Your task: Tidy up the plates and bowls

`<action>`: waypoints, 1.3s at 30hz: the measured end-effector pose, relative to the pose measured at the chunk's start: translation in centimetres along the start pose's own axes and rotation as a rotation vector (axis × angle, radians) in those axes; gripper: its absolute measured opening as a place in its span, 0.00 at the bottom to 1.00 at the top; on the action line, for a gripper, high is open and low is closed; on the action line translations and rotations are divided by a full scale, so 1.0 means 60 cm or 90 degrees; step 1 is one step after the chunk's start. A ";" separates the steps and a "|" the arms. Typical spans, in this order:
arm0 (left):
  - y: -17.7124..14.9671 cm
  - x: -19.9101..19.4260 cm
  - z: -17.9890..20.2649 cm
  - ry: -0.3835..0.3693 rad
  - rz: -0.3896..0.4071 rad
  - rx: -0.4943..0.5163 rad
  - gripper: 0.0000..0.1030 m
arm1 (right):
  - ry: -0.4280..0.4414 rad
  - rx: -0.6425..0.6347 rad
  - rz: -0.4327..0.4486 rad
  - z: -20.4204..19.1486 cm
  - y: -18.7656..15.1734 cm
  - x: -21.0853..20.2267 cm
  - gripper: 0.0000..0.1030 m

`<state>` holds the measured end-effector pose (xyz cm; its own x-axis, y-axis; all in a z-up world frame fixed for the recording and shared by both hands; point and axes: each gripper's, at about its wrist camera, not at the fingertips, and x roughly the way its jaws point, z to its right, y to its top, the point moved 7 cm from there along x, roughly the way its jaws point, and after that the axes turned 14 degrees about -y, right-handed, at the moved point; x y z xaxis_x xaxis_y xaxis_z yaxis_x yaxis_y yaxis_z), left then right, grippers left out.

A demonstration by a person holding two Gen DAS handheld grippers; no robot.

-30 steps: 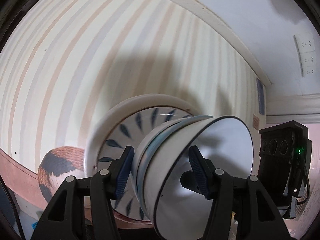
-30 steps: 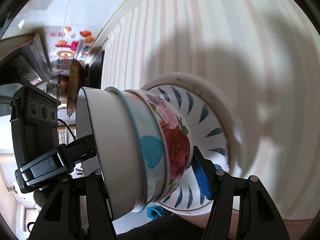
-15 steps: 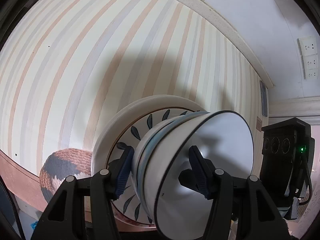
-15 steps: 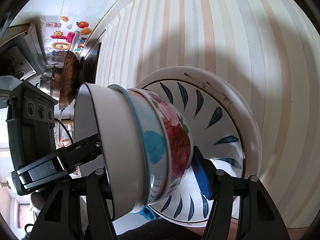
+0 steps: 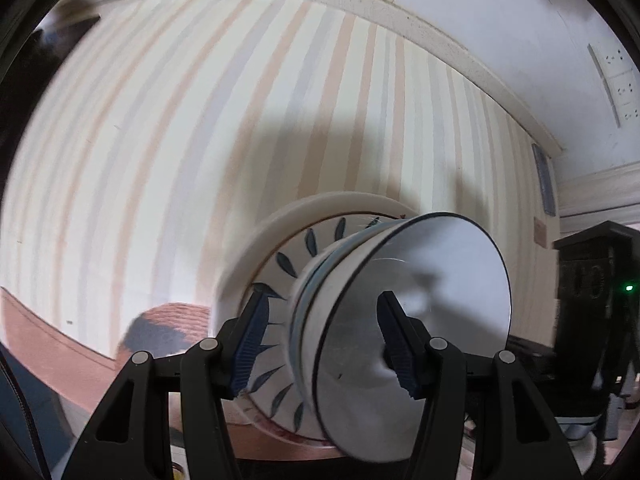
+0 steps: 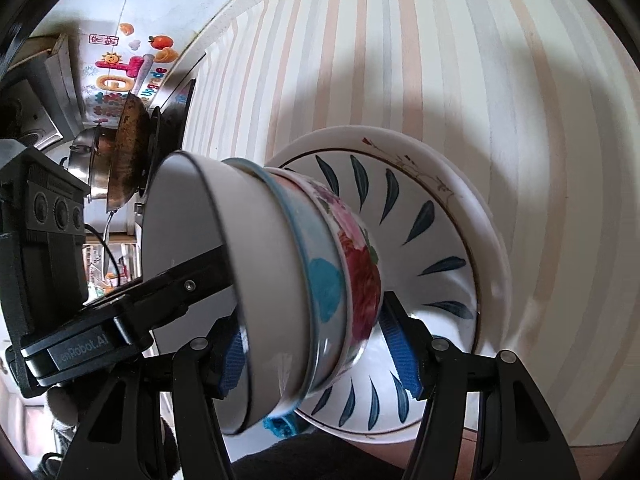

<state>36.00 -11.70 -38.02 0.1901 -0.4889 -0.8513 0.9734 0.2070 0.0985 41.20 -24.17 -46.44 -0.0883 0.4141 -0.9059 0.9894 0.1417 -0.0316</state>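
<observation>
Left gripper (image 5: 326,344): blue pads straddling the stack of bowls (image 5: 400,320), one pad outside by the plate, the other inside the mouth of the white bowl (image 5: 420,304). Closed on the stack's rim side by the look of it, though contact at the outer pad is blurred.

Right gripper (image 6: 316,354): pads likewise astride the same stack from the opposite side, one at the white bowl's rim, the other behind the flowered bowl (image 6: 360,276). Appears clamped on the stack; far pad partly hidden.

Stack order, right view: white bowl outermost, blue-rimmed bowl (image 6: 316,264) nested next, flowered bowl at the bottom, seated in the leaf-patterned plate (image 6: 432,256). Plate and bowls resting on the striped tablecloth (image 6: 500,80); table edge (image 5: 48,344) nearby in the left view, woven mat (image 5: 168,328) beside the plate. Pan (image 6: 128,152) and pot well apart at the far end.

Judgement: stack being seated or carried with the plate. Worth keeping both grips level and even, moving the two hands together, no twisting. Bowls nest loosely, glazed, likely to slide if tilted. Release only once the stack sits centred and flat.
</observation>
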 end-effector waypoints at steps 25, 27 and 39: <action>-0.086 -0.247 0.061 0.098 0.208 0.199 0.97 | -0.270 0.024 0.304 -0.077 -0.153 -0.288 0.95; -0.100 -0.270 0.070 0.096 0.221 0.215 0.97 | -0.280 0.034 0.327 -0.093 -0.180 -0.309 0.95; -0.237 -0.427 0.106 0.089 0.333 0.266 1.00 | -0.351 0.045 0.492 -0.203 -0.374 -0.471 0.97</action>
<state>18.10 -7.50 -14.36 0.6580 -0.2932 -0.6936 0.7309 0.0272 0.6819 20.11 -28.09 -15.00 0.6426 -0.1151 -0.7575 0.7571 -0.0565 0.6508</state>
